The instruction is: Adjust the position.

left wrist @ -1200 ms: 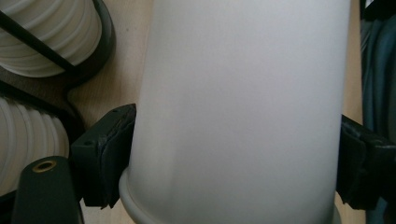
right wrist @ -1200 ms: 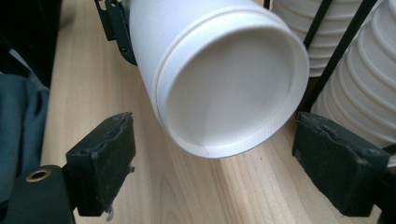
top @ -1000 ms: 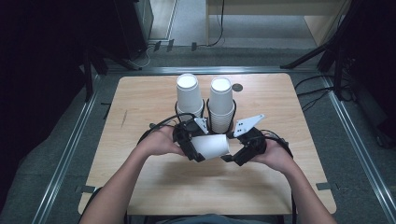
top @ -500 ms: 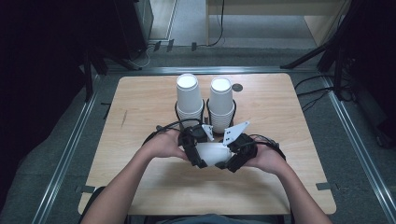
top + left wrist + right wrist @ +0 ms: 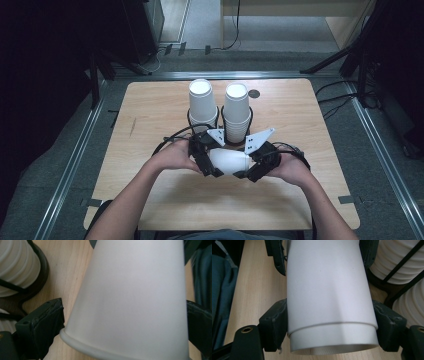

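A white paper cup [image 5: 229, 161] lies on its side just above the table's front middle, between both grippers. My left gripper [image 5: 212, 161] stands at its rolled rim end. Its jaws have just been opening; the pads [image 5: 47, 323] sit right beside the cup [image 5: 130, 297] without squeezing it. My right gripper [image 5: 248, 165] is on the base end. Its jaws have just been closing, and its pads [image 5: 274, 323] press both sides of the cup [image 5: 329, 290] near the recessed bottom.
Two stacks of white cups [image 5: 202, 102] [image 5: 236, 107] stand upside down in black wire holders just behind the grippers. A small dark disc [image 5: 254, 93] lies near the far edge of the wooden table [image 5: 150, 115]. Cables loop around both hands.
The right gripper has moved left onto the cup's base end and closed on it. Earlier the left gripper alone carried the cup. The hands are now closer together.
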Demonstrator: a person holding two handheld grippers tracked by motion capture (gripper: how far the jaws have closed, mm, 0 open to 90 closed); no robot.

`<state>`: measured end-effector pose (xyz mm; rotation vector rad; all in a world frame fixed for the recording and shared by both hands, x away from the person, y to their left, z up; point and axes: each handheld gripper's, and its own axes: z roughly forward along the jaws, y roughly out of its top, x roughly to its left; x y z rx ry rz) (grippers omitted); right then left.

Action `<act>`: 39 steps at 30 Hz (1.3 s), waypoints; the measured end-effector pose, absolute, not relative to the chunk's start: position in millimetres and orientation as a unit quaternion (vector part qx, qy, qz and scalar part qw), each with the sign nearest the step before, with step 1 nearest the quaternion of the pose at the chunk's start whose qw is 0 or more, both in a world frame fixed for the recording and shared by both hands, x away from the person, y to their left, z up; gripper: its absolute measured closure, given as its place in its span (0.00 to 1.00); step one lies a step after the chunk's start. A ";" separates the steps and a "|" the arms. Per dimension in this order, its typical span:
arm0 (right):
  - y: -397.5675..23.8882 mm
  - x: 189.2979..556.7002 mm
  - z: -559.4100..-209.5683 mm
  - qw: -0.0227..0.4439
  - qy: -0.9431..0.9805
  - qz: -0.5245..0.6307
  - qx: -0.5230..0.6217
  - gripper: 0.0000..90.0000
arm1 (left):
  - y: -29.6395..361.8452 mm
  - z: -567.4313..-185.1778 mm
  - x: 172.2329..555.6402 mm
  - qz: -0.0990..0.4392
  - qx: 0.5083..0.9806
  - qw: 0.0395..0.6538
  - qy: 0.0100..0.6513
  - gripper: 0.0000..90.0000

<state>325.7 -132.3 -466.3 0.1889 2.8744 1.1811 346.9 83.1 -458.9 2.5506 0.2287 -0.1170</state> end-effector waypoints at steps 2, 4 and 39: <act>-134.9 326.4 -464.3 0.014 0.920 0.388 0.064 0.26 | 86.0 -458.0 347.8 -0.051 0.948 0.299 0.090 0.00; -135.8 326.5 -463.4 0.013 0.918 0.391 0.067 0.26 | 88.7 -457.7 347.0 -0.040 0.946 0.309 0.090 0.00; -149.2 333.3 -450.2 -0.030 0.867 0.489 0.093 0.26 | 110.1 -447.1 349.5 -0.087 0.888 0.440 0.105 0.14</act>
